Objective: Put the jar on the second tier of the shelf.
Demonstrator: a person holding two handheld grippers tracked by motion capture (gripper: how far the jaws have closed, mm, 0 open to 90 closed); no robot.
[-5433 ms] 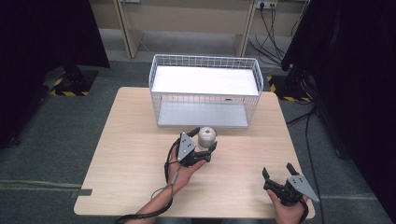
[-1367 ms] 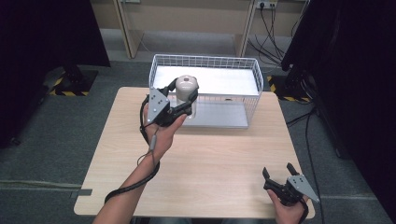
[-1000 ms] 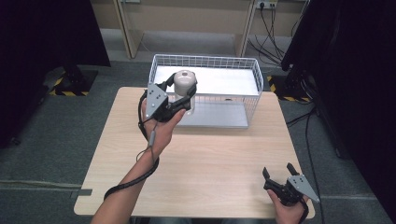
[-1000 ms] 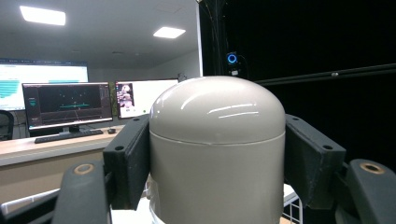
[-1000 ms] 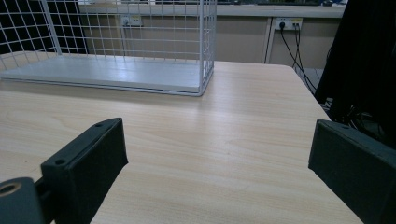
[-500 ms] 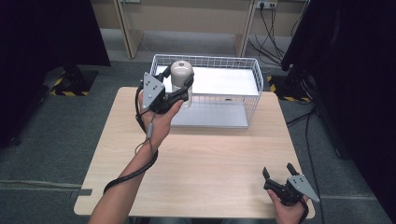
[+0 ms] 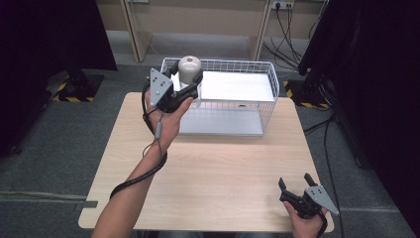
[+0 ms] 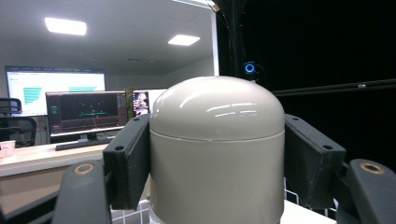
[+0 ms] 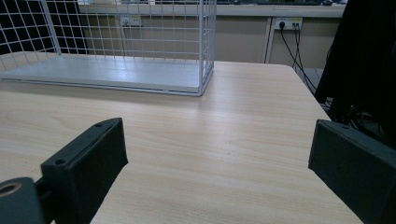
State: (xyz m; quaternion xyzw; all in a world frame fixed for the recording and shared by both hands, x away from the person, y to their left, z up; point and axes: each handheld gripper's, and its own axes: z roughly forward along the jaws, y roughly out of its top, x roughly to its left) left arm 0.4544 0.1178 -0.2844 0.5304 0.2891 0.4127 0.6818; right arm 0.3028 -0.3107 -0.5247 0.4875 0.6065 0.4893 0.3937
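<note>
While the left claw (image 7: 184,82) pinches the beige dome-topped plastic canister (image 7: 189,68) by its sides, it hangs above the white wire basket's (image 7: 267,106) 9 o'clock rim, over the pale wooden tabletop (image 7: 218,173). Risk: smooth walls could slip through the pads, or the base could clip the rim wires on lowering. Canister stands upright, long axis vertical, dome up. Right claw (image 7: 296,189) spread, empty, resting at 5 o'clock.

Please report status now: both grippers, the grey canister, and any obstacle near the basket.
Left gripper shut on grey domed canister, held above wire basket left rim. Right gripper open, low over table. Nothing blocking the basket.
</note>
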